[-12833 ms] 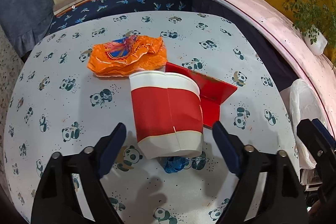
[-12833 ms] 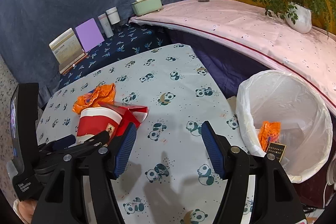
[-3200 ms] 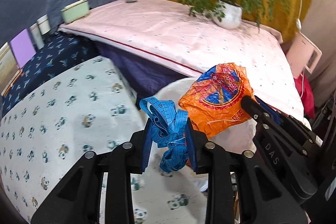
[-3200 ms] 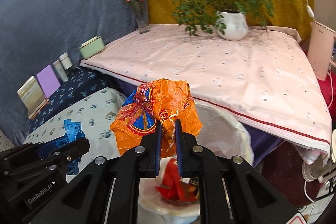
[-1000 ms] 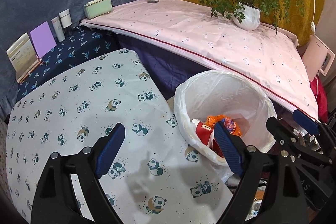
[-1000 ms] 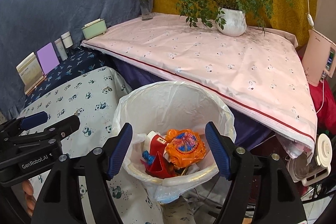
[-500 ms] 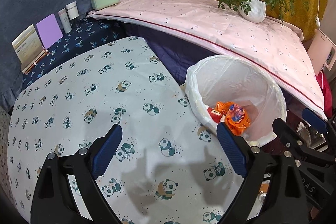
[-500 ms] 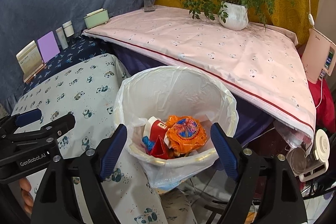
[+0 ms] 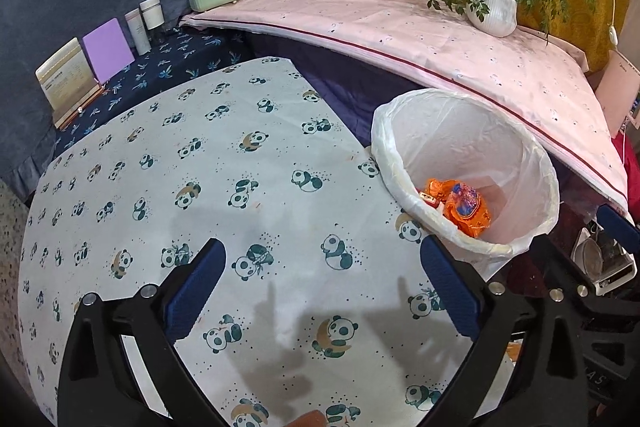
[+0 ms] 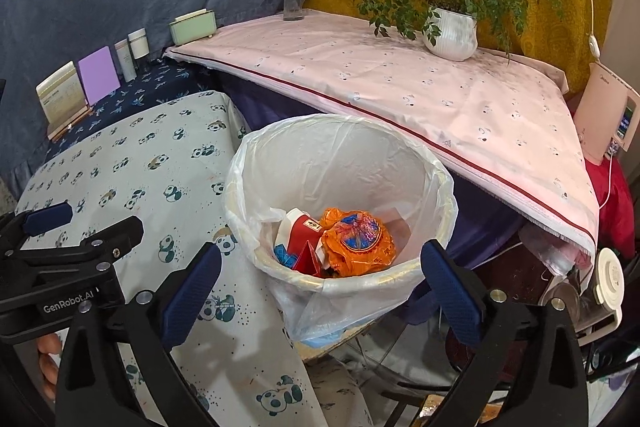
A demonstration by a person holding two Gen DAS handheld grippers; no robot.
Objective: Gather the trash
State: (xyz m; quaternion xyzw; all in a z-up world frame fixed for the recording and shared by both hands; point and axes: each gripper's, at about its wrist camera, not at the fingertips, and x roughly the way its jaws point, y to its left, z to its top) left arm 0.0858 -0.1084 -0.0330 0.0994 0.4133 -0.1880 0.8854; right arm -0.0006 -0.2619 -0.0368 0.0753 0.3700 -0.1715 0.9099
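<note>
Left gripper (image 9: 322, 289) and right gripper (image 10: 320, 287), jaws just widened and empty, above the panda-print tabletop (image 9: 168, 195) and lined bin (image 10: 436, 187) holding the orange wrapper (image 10: 360, 243).

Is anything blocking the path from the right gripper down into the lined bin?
Nothing visible does. The right gripper is open and empty above the bin, whose mouth is uncovered, with the orange wrapper already inside.

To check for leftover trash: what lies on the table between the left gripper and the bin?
Only bare panda tablecloth lies between the left gripper and the bin, in the left wrist view.
</note>
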